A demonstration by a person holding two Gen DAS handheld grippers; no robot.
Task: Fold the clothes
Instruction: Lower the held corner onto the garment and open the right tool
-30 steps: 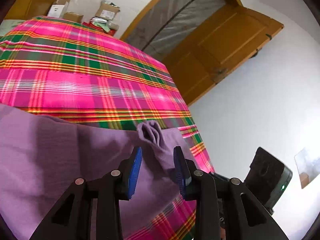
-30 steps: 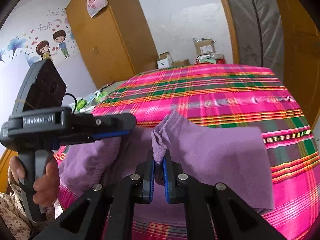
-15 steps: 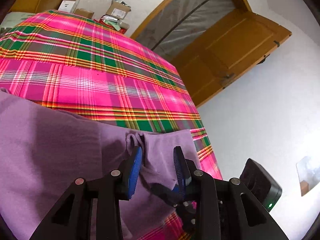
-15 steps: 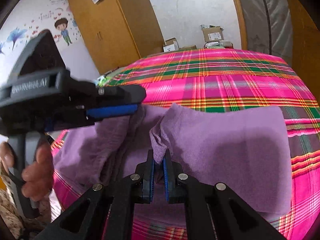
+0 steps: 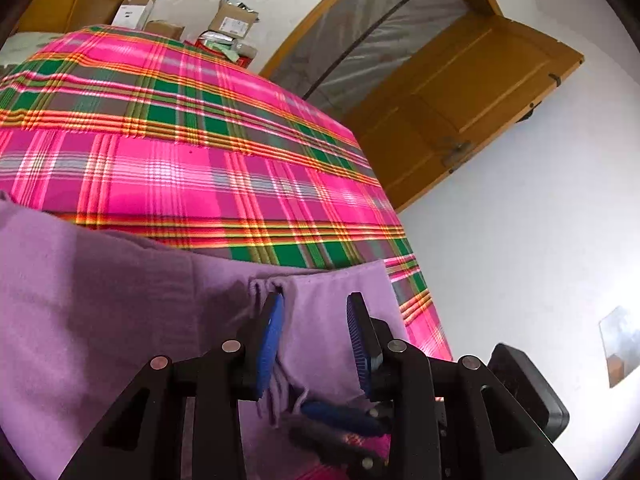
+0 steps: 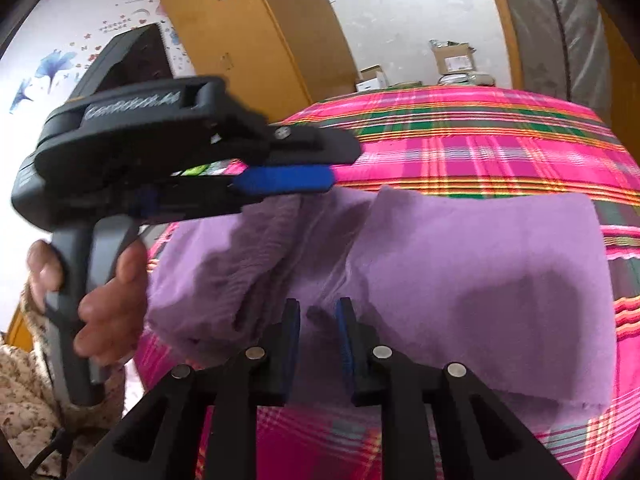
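A purple garment [image 5: 100, 320] lies on the plaid bed cover, its right part folded flat [image 6: 480, 272] and its left part bunched [image 6: 224, 264]. My left gripper [image 5: 316, 320] hovers open over it, and a small pleat of cloth [image 5: 266, 286] touches the tip of its left finger. From the right wrist view, the left gripper [image 6: 284, 180] hangs just above the bunched cloth, held by a hand [image 6: 104, 304]. My right gripper [image 6: 316, 320] is open low over the garment's near edge, gripping nothing. Its blue pad [image 5: 340, 420] shows under the left jaws.
The pink and green plaid cover [image 5: 200, 168] spreads over the whole bed. Cardboard boxes [image 5: 232, 24] stand beyond its far end. A wooden door [image 5: 460, 92] is on the right, a wardrobe [image 6: 248, 40] on the left. A floral sleeve [image 6: 24, 392] is at the lower left.
My right gripper has opened and let go of the raised fold, which now lies flat. The left gripper, still open, has moved in over the garment, closer to the right gripper.
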